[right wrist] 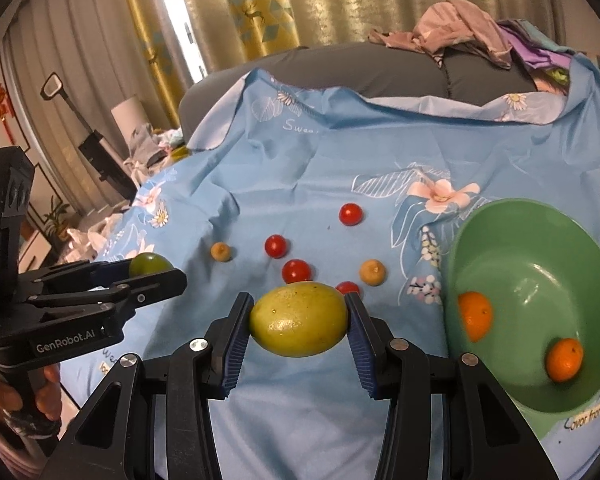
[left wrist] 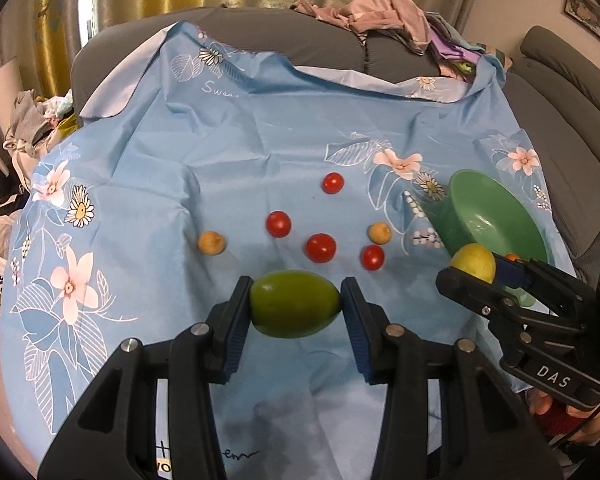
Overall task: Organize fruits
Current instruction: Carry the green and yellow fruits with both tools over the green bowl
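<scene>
both tools loaded, bowl just to the right

the left tool (left wrist: 296, 308) is clamped end to end on a dark green fruit (left wrist: 295, 309), held above the blue floral cloth (left wrist: 220, 128). the right tool (right wrist: 299, 320) grips a yellow-green fruit (right wrist: 299, 319) the same way, just left of the green bowl (right wrist: 540, 240), which sits tilted and already holds two small oranges (right wrist: 476, 316). four cherry tomatoes (left wrist: 321, 248) and two tan round fruits (left wrist: 211, 243) lie loose on the cloth.

risks, as i judge them: the smooth oval fruits are pinched at their tips and could squirt out; a hard drop could tip the tilted bowl or roll the oranges out; a low pass could scatter the tomatoes.

readable writing: "genrobot.ai" on the left tool in the right view, "das" on the right tool in the left view, "swee…" on the cloth.
</scene>
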The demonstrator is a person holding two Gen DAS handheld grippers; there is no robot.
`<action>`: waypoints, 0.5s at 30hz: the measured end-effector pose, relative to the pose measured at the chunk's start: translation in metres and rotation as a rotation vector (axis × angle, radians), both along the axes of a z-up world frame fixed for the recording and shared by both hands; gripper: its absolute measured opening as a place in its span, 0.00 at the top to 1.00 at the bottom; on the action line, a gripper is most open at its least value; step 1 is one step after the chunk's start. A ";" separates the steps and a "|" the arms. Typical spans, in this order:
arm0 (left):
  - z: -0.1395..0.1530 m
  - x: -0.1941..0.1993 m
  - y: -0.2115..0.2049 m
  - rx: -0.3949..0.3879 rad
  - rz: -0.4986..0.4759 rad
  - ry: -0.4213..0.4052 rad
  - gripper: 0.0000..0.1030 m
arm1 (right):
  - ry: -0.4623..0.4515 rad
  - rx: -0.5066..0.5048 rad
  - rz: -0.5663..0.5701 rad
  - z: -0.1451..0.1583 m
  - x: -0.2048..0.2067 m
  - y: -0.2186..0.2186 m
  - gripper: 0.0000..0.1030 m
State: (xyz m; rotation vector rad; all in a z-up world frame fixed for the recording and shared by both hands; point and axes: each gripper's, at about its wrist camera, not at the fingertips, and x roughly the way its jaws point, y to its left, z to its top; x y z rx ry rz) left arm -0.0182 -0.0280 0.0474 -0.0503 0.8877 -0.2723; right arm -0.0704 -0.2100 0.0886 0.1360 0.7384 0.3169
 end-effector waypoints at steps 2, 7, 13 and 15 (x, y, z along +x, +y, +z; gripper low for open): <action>0.002 -0.002 -0.003 0.002 -0.006 -0.002 0.57 | -0.008 0.005 -0.003 0.002 -0.003 -0.003 0.53; 0.010 -0.007 -0.013 0.013 -0.024 -0.020 0.57 | -0.027 0.020 -0.009 0.007 -0.009 -0.011 0.53; 0.015 -0.009 -0.026 0.026 -0.046 -0.030 0.57 | -0.040 0.035 -0.031 0.010 -0.014 -0.024 0.53; 0.018 -0.008 -0.032 0.029 -0.055 -0.031 0.57 | -0.049 0.037 -0.044 0.012 -0.016 -0.029 0.53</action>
